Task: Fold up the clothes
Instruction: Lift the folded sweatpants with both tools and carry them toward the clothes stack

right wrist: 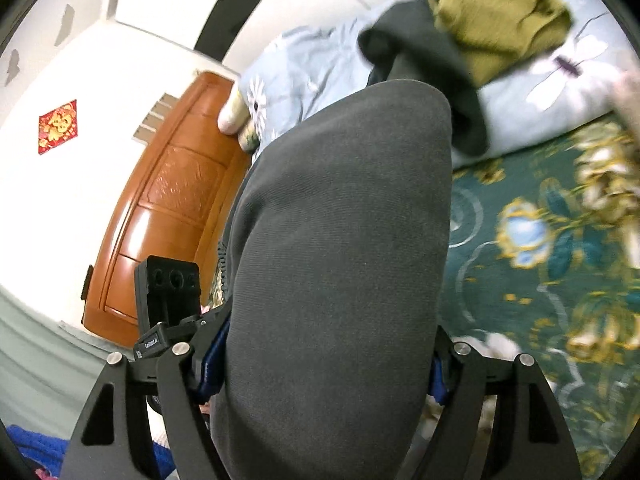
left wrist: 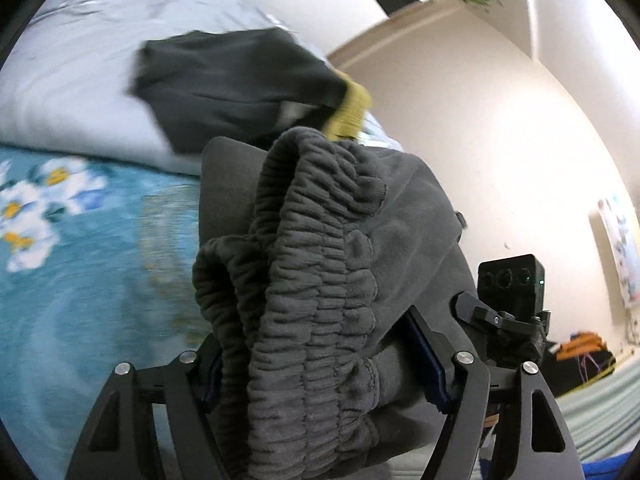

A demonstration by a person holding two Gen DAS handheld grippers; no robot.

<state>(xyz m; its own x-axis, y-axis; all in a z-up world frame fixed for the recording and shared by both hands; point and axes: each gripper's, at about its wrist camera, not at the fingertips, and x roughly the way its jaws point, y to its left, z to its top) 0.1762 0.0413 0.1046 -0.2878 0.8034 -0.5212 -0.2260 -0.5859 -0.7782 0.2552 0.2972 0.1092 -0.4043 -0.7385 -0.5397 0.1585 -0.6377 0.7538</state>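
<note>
A folded bundle of grey sweatpants (left wrist: pixel 320 260) with a ribbed elastic waistband fills the left wrist view. My left gripper (left wrist: pixel 320 352) is shut on it, pads pressed on both sides. The right wrist view shows the smooth folded side of the same grey pants (right wrist: pixel 340 220), on which my right gripper (right wrist: pixel 324 360) is shut. The bundle hangs above the bed between the two grippers. Behind it a dark garment (left wrist: pixel 232 80) and an olive garment (right wrist: pixel 504 16) lie stacked on a pale blue duvet (left wrist: pixel 80 60).
A teal flowered bedspread (right wrist: pixel 540 260) covers the bed below. A brown wooden headboard (right wrist: pixel 168 200) stands at the left of the right wrist view. The other gripper's camera block (left wrist: pixel 512 284) sits close beside the bundle. White walls stand behind, and clutter (left wrist: pixel 580 348) lies on the floor.
</note>
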